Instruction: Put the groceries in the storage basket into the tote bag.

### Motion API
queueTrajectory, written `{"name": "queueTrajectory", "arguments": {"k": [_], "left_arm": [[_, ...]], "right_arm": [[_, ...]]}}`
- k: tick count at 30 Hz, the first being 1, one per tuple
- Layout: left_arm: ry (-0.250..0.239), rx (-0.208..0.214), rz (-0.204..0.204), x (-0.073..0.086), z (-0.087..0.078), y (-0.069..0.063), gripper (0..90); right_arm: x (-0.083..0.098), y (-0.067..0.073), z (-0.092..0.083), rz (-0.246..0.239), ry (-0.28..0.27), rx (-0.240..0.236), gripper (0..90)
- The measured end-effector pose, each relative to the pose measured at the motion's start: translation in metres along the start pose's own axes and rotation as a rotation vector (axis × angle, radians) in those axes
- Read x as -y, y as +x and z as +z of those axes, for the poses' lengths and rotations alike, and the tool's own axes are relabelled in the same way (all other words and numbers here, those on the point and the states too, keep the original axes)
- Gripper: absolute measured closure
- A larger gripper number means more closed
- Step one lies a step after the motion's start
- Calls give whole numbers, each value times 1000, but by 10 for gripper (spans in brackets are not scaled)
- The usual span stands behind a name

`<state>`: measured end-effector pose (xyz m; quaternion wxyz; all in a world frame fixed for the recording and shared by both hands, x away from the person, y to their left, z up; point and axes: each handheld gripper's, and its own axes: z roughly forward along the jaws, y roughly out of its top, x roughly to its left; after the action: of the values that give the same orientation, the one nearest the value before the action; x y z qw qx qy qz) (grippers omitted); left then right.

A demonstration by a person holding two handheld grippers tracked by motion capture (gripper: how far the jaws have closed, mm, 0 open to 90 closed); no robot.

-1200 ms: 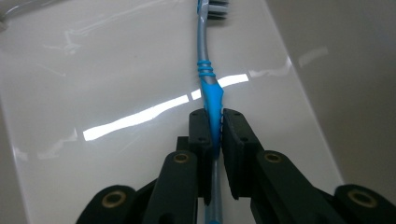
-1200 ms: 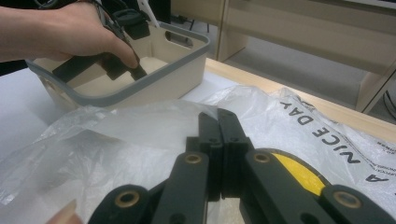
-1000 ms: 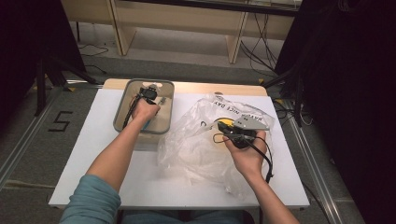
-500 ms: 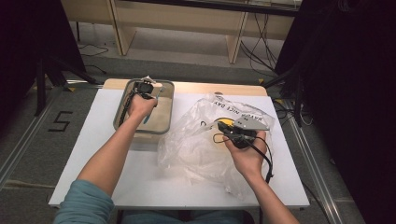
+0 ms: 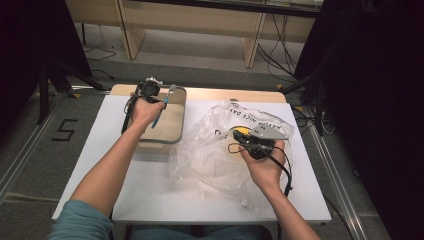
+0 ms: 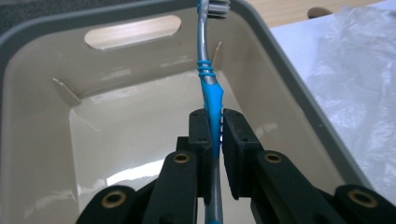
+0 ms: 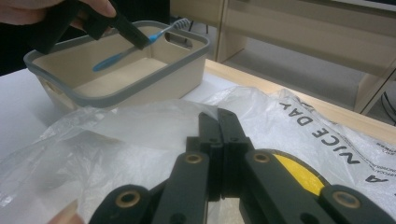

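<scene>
Two grippers are working over the white tabletop (image 5: 150, 200), and nearest the person the right gripper (image 7: 219, 126) is resting on the crumpled clear plastic bag (image 5: 220, 150), its jaws pressed together; whether a fold of film is being pinched between them cannot be told. Farther off, the left gripper (image 6: 215, 128) is hovering above the beige bin (image 5: 175, 132) with the grey rim, jaws clamped on the blue handle of the toothbrush (image 6: 209, 88), whose bristled head is pointing toward the bin's far wall. Since the hold is sitting narrowly on a slim, smooth handle, the toothbrush could be pivoting or slipping in the grasp, and a release from this height might be bouncing it against the rim rather than laying it flat inside.
</scene>
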<state>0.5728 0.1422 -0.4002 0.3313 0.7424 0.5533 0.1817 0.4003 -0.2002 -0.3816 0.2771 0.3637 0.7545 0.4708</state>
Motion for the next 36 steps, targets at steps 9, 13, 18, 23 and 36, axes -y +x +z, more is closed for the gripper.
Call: {"name": "queueTrajectory", "arguments": {"k": [9, 13, 18, 23, 36], "left_arm": [[-56, 20, 34, 2, -31, -1, 820], [-68, 28, 46, 4, -40, -3, 819], [-81, 44, 57, 8, -48, -7, 819], [-94, 53, 67, 13, -57, -8, 819], [-105, 85, 79, 27, -68, -11, 819]], "right_arm": [[0, 0, 0, 1, -3, -1, 900], [0, 0, 0, 1, -2, 2, 900], [0, 1, 0, 0, -3, 2, 900], [0, 1, -1, 1, -3, 3, 900], [-1, 0, -1, 2, -3, 2, 900]]}}
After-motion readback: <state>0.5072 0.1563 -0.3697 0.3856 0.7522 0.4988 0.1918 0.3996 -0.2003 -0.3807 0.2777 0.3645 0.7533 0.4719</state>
